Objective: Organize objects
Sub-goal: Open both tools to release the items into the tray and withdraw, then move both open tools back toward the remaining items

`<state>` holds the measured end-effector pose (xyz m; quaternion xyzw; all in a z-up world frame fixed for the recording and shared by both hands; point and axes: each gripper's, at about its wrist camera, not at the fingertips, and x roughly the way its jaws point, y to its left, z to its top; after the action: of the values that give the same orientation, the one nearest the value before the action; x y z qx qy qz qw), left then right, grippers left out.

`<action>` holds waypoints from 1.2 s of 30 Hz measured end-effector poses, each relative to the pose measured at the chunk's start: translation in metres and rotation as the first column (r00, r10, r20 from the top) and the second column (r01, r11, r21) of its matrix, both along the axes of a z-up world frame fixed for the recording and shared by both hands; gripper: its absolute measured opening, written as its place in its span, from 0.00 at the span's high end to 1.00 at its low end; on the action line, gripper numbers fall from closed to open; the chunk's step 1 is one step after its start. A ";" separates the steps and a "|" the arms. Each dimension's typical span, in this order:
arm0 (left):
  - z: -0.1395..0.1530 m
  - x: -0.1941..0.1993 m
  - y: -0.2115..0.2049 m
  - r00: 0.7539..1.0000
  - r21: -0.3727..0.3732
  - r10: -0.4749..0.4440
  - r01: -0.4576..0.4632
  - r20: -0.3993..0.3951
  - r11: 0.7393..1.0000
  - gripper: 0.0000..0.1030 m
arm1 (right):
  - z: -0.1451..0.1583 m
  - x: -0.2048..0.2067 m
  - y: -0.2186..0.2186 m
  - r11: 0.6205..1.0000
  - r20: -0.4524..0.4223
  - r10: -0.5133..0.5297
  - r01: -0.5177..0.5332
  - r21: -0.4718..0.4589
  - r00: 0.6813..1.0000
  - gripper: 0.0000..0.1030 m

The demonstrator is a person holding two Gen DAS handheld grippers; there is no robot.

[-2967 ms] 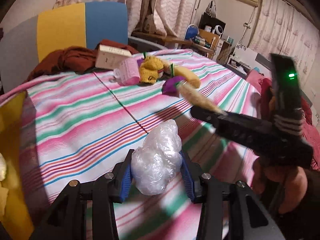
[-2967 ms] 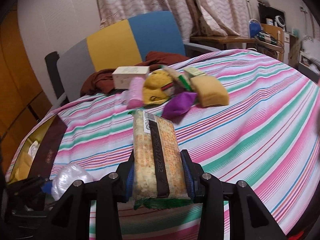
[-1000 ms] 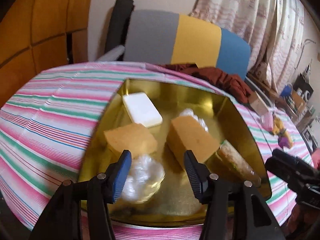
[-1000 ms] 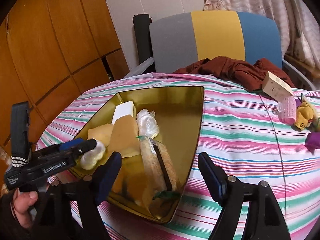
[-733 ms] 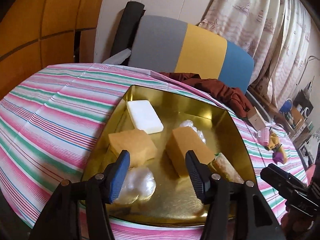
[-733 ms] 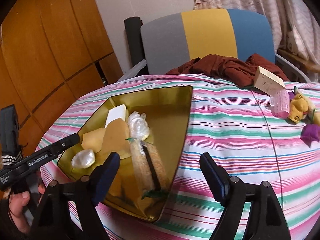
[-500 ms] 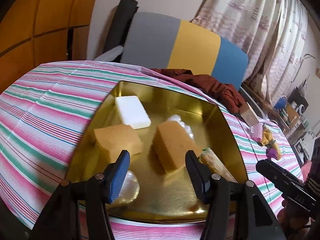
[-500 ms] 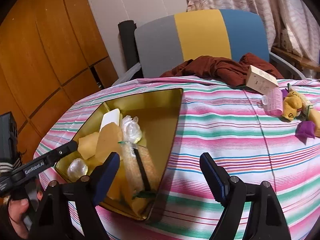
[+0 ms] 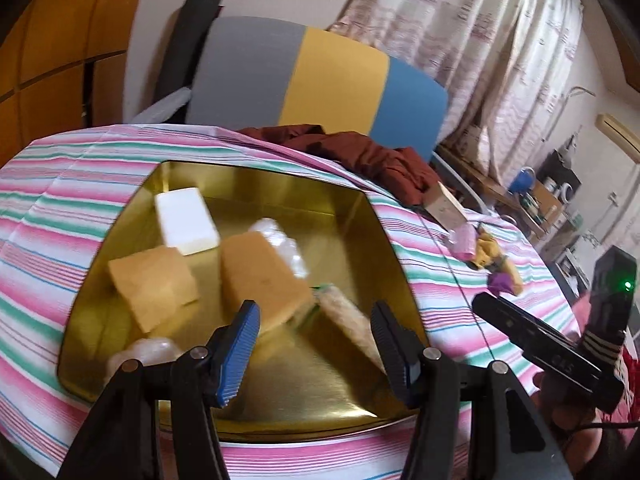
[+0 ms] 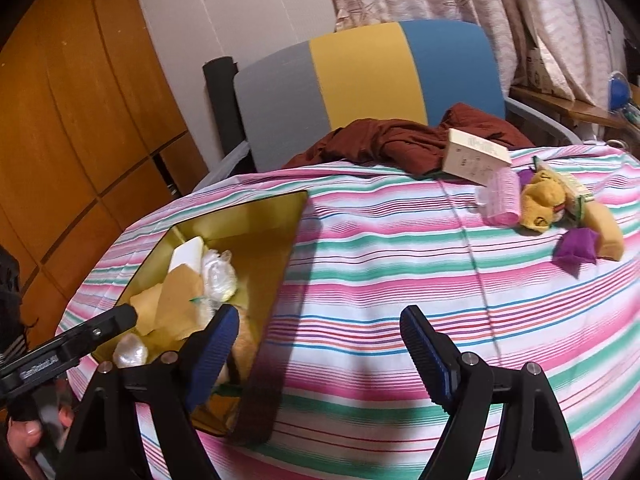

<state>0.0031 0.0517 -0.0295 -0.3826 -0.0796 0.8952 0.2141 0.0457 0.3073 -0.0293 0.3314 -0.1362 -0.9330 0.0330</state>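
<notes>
Striped cloth [image 10: 400, 264] covers the table. Both the left gripper [image 9: 316, 344] and the right gripper [image 10: 316, 344] are spread, empty. Reach next for the loose pile's purple pouch [image 10: 576, 254], approaching low.

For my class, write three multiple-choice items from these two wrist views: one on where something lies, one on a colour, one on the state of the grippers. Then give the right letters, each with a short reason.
1. Where does the white block lie?
A. in the gold tray
B. on the chair
C. beside the plush toy

2. What colour is the crumpled cloth at the table's far edge?
A. green
B. dark red
C. white

3. How do the two grippers stand?
A. both clamp an object
B. only the left clamps an object
C. both are open and hold nothing

Answers:
1 A: the block rests on the tray floor near its far corner.
2 B: the cloth is dark red against the striped tablecloth.
3 C: the left gripper and the right gripper each show a clear gap between the blue pads; the right jaws have just been opening.
</notes>
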 end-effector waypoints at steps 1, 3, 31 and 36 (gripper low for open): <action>0.001 0.001 0.004 1.000 -0.004 -0.009 0.009 -0.002 1.000 0.43 | -0.001 0.001 0.005 1.000 0.000 -0.010 0.010 -0.001 1.000 0.18; 0.003 0.003 0.014 0.999 -0.010 -0.037 0.037 -0.004 0.999 0.43 | -0.001 0.002 0.014 0.999 0.001 -0.032 0.032 0.000 0.999 0.18; 0.002 0.031 0.134 0.946 -0.110 -0.323 0.325 0.041 0.939 0.43 | -0.029 0.027 0.172 0.936 0.045 -0.332 0.324 0.135 0.942 0.17; 0.001 0.032 0.152 0.933 -0.113 -0.354 0.359 0.058 0.927 0.43 | -0.029 0.027 0.197 0.917 0.025 -0.362 0.351 0.189 0.932 0.17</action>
<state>0.0348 0.2033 -0.0287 -0.4193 0.0422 0.8375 0.3478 0.0726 0.5042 -0.0587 0.3301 -0.1096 -0.9217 -0.1719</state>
